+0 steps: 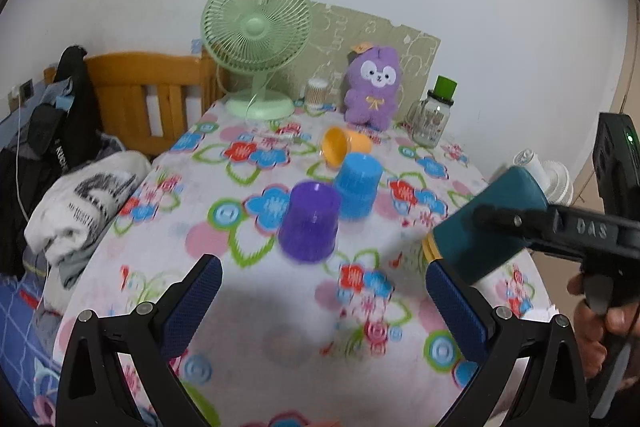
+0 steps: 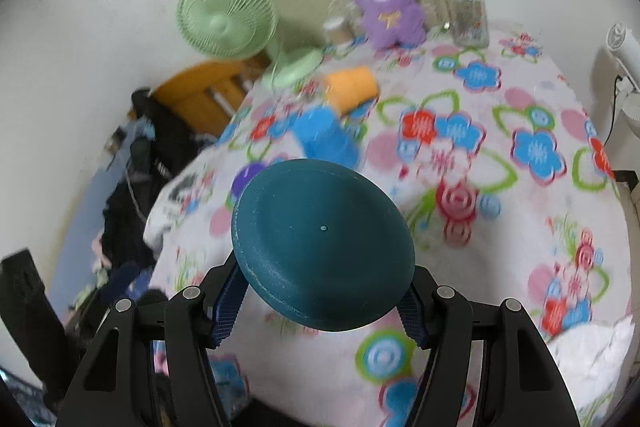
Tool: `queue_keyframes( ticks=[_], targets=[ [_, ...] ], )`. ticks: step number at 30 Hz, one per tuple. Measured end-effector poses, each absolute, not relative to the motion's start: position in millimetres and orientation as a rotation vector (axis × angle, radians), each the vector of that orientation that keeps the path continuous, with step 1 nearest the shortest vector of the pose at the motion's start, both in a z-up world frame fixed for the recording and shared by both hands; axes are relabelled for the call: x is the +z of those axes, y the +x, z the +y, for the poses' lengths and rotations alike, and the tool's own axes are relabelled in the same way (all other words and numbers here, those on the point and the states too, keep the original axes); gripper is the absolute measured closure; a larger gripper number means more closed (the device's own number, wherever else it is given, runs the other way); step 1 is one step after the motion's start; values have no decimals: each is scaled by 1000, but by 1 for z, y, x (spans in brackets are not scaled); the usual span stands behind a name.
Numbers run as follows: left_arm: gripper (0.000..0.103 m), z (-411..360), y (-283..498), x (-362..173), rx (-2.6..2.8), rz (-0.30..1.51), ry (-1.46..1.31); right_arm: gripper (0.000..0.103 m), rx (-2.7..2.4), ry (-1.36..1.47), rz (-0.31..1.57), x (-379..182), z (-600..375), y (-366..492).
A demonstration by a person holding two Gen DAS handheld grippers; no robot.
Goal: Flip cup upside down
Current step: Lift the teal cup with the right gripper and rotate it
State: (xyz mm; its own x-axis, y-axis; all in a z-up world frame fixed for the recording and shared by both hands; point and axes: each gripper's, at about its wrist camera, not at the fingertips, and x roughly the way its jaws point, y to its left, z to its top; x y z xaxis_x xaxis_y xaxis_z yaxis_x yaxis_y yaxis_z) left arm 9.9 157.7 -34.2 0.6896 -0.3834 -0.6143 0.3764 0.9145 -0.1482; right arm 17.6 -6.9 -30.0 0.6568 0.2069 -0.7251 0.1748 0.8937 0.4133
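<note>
My right gripper is shut on a dark teal cup, held above the table with its base toward the camera. In the left wrist view the teal cup is tilted in the air at the right, with the right gripper clamped on it and a yellow rim at its lower end. My left gripper is open and empty above the near table. A purple cup and a blue cup stand upside down mid-table. An orange cup lies on its side behind them.
The table has a flowered cloth. At the back stand a green fan, a purple plush toy, a glass jar with a green lid and a small container. A wooden bed frame and clothes are at left.
</note>
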Motion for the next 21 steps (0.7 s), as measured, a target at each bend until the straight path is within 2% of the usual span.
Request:
queue_keyframes(
  ticks=[10,19,21],
  targets=[
    [0,173,-22,-52,-415,731,-13,35,153,432,959,-45,36,-6],
    [0,177,-24,-59,-406,754,-22,34,175,440,1054,-75,39,22],
    [0,177,-23,-60,-405,755,-22,25,164,450,1060,-80,34,32]
  ],
)
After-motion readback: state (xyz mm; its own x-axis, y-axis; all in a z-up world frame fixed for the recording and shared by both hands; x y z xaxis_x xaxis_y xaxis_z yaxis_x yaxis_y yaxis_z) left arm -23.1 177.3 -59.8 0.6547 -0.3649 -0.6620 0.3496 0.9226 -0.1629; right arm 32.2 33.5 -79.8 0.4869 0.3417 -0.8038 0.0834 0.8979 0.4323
